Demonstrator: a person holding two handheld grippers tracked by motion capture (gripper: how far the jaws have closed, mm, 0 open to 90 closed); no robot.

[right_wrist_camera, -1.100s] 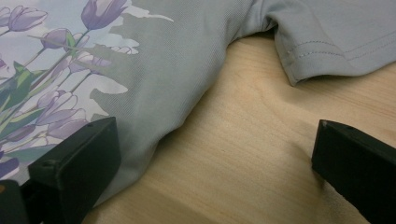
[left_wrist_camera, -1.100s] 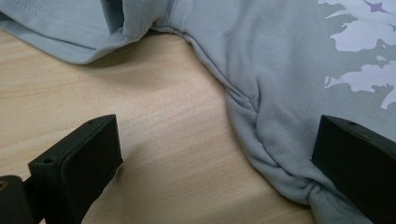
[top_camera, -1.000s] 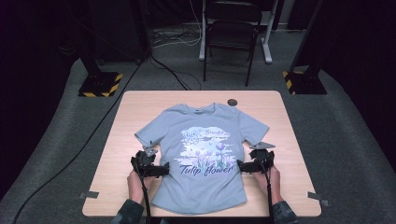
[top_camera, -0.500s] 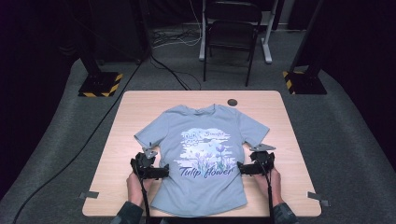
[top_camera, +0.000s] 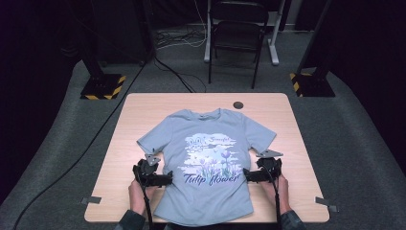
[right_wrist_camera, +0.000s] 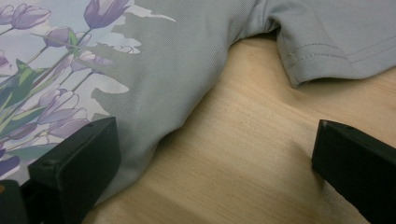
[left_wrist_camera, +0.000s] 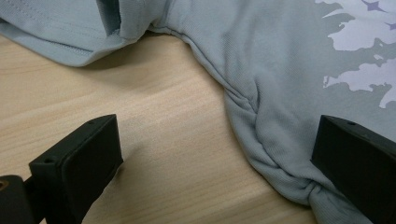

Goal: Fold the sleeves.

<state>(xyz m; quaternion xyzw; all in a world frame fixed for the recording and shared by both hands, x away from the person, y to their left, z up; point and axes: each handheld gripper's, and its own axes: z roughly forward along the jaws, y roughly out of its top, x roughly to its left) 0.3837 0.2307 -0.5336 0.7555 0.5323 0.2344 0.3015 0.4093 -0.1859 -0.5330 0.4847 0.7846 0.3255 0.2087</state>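
A light blue T-shirt (top_camera: 206, 158) with a tulip print lies flat, front up, on the wooden table (top_camera: 143, 110). My left gripper (top_camera: 163, 179) rests at the shirt's left side seam, open, its jaws straddling the bunched seam edge (left_wrist_camera: 261, 154). At the right side seam, below the sleeve, sits my right gripper (top_camera: 249, 174), open as well, one jaw over the printed cloth (right_wrist_camera: 93, 84), the other over bare wood. Nothing is clamped in either gripper (left_wrist_camera: 215, 172) (right_wrist_camera: 215, 172).
A small dark round object (top_camera: 238, 105) lies near the table's far edge. A black chair (top_camera: 237, 33) stands beyond the table. Yellow-and-black stand bases (top_camera: 103, 86) (top_camera: 311, 84) sit on the grey floor. Tape strips (top_camera: 91, 200) mark the near corners.
Both grippers have stayed at the shirt's side seams; nothing has visibly moved.
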